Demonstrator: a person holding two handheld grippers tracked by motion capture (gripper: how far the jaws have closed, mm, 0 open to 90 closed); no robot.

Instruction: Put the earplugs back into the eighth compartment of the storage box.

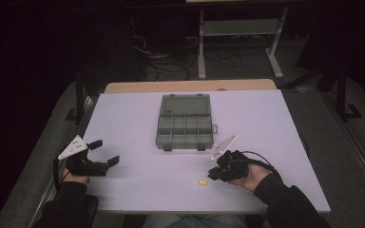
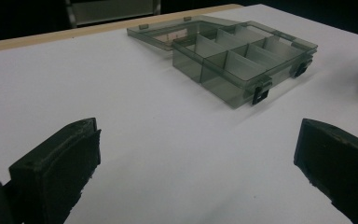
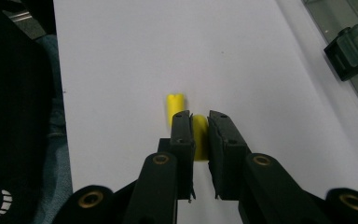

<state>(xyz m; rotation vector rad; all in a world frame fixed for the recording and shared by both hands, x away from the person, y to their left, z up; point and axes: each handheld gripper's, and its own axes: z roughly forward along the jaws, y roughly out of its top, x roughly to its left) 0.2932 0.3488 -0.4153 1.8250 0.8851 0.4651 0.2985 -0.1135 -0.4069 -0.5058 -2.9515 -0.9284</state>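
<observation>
My right gripper (image 1: pixel 213 174) (image 3: pixel 200 122) is low over the table near its front edge, shut on a small yellow piece (image 3: pixel 199 135) that shows between the two pads. A second small yellow piece (image 1: pixel 202 182) (image 3: pixel 175 105) lies on the white table just beyond the tips. A grey see-through compartment box (image 1: pixel 185 122) (image 2: pixel 242 56) lies open in the middle of the table, lid folded back, with its latch corner (image 3: pixel 354 51) to the right of the right gripper. My left gripper (image 1: pixel 105 152) (image 2: pixel 196 158) rests at the table's left side, open with nothing between its jaws.
The white table (image 1: pixel 138 114) has a wooden strip (image 1: pixel 190 86) along its far edge. Beyond it stand a metal frame (image 1: pixel 240 28) and cables on the dark floor. The person's sleeve and lap lie along the front edge.
</observation>
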